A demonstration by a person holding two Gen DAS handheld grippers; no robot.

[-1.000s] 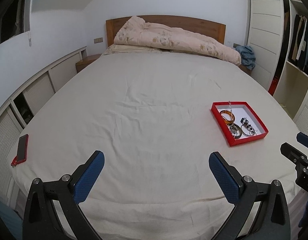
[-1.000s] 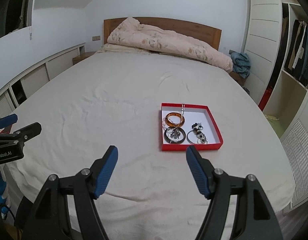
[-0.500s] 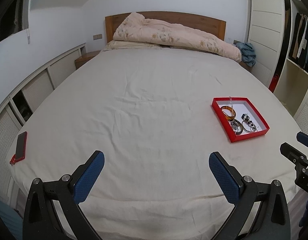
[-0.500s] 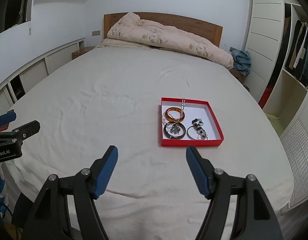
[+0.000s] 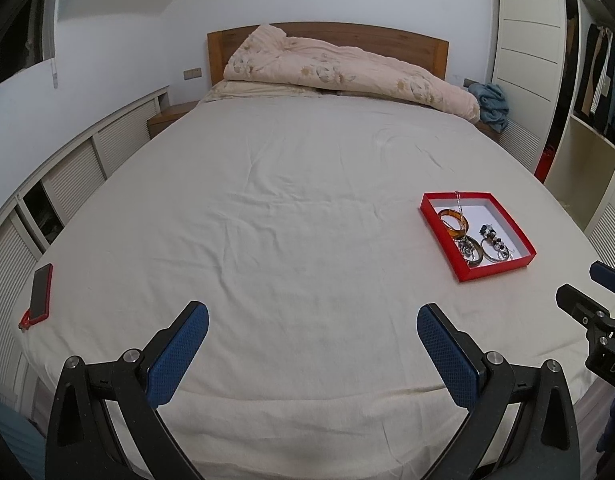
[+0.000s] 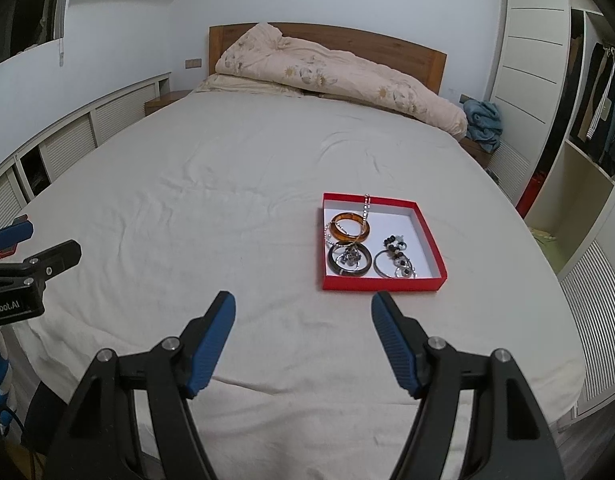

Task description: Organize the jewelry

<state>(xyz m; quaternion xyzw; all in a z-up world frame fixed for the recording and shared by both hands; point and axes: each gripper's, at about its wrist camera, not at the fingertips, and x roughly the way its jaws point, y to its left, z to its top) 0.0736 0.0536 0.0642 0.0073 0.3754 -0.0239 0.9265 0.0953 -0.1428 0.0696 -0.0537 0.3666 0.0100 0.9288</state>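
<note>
Both your claws are spread wide and empty: left gripper (image 5: 312, 322), right gripper (image 6: 303, 310), red tray (image 6: 381, 283) just above its right fingertip.

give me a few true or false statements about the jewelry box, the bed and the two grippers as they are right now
1. The red box sits on the bed sheet with its top open. True.
2. The amber bangle lies on the sheet outside the box. False: it lies inside the box, at the far left part.
3. The right gripper is open and holds nothing. True.
4. The left gripper is clamped on a necklace. False: its jaws stand wide apart with only sheet between them.
5. A silver chain drapes over the box's far wall. True.
6. The phone in a red case lies inside the box. False: it lies at the bed's left edge.
</note>
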